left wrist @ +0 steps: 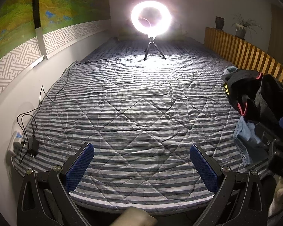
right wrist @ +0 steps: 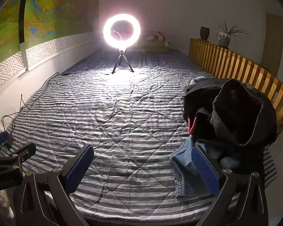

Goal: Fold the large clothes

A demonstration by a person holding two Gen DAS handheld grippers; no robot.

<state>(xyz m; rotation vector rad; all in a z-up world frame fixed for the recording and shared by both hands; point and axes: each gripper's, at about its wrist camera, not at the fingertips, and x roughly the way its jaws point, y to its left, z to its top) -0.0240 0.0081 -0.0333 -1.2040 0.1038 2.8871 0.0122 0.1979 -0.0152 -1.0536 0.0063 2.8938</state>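
A heap of clothes lies at the right side of the striped quilt: a dark knit garment with red trim on top, a blue denim piece beneath it. The left wrist view shows the same pile at its right edge. My left gripper is open over bare quilt near the front edge, holding nothing. My right gripper is open too, its right finger just beside the denim hem. The right gripper's body shows dark at the right of the left wrist view.
A lit ring light on a small tripod stands at the far end of the bed, its cable trailing along the left edge to a power adapter. A wooden slat rail with plant pots borders the right. Folded bedding sits at the far end.
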